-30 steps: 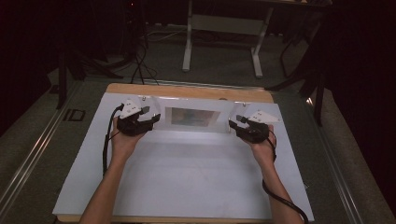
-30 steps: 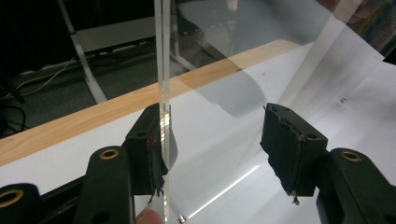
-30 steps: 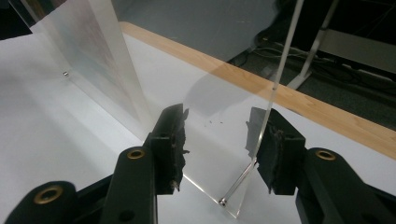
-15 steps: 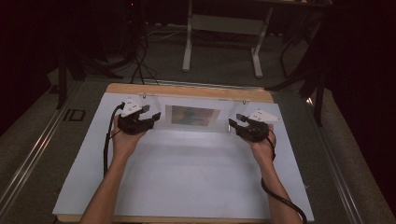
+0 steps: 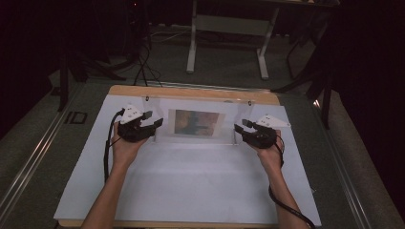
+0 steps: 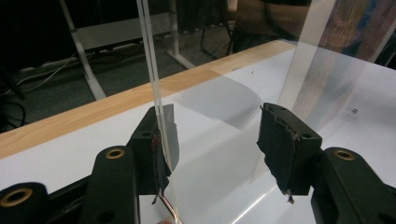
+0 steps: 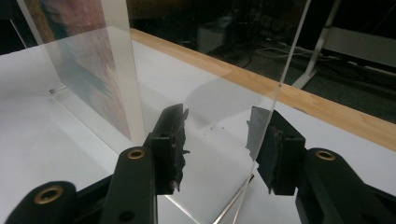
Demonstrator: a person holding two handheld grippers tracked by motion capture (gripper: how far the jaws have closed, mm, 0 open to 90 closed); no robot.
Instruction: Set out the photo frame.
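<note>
A clear acrylic stand [image 5: 229, 112] holding a colourful picture [image 5: 196, 122] stands upright at the back of the white sheet [image 5: 191, 181]. My left gripper [image 5: 155, 125] is at its left end. In the left gripper view the panel's edge [image 6: 154, 70] runs between the jaws of that gripper [image 6: 215, 140], close against the left pad [image 6: 161, 149] and apart from the right one; these jaws have just been closing. My right gripper [image 5: 240, 128] is at the right end. Its jaws [image 7: 217, 140] straddle the panel's edge [image 7: 285, 70], which is near the right pad, with a gap on the left.
The white sheet covers a wooden table whose far edge [image 5: 191, 90] lies just behind the stand. Beyond it are a metal table frame [image 5: 227, 43] and cables [image 5: 143, 67] on a dark floor. A cable [image 5: 286, 205] trails from the right gripper along the forearm.
Both hands stay almost still at the stand's two ends. The left gripper's jaws look slightly narrower around the panel edge.
</note>
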